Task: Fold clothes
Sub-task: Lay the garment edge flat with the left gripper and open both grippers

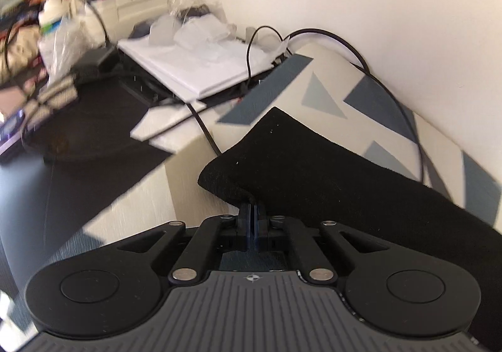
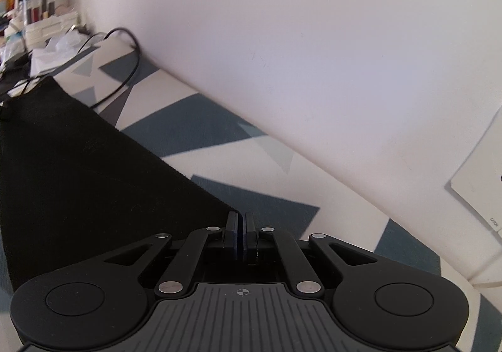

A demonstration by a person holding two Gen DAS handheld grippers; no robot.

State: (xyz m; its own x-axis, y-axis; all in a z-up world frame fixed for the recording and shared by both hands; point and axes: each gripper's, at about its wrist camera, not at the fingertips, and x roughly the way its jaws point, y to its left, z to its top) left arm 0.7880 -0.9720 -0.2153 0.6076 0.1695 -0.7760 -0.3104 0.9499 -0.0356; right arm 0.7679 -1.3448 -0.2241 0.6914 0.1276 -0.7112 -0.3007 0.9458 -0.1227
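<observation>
Holding both grippers angled down over the work surface, I report as follows. My left gripper (image 1: 251, 211) has its fingers pressed together on the near edge of the black cloth (image 1: 313, 170); the fabric rises into a fold just above the pinch, with its rounded corner lifted to the left of the fingers. From there the cloth runs off to the right across the patterned surface (image 1: 329, 95), a cream cover printed with grey and blue triangles.

My right gripper (image 2: 241, 220) has its fingers drawn nearly together, only a thin slit showing between them. They sit at the right-hand corner of the same black cloth, whose straight edge runs diagonally up and left from the fingertips. Whether the pads actually clamp the fabric I cannot tell from this view; the corner disappears just at the fingers.

Farther out, a black cable (image 1: 392, 95) loops over the patterned surface beside the cloth's far edge and along the white wall (image 2: 282, 38). Beyond it, in the left wrist view, lies a stack of white papers (image 1: 204, 66) with crumpled clear plastic on top, and past that blurred clutter including a white bottle (image 1: 51, 12). A white panel (image 2: 480, 170) leans at the right edge of the right wrist view.
</observation>
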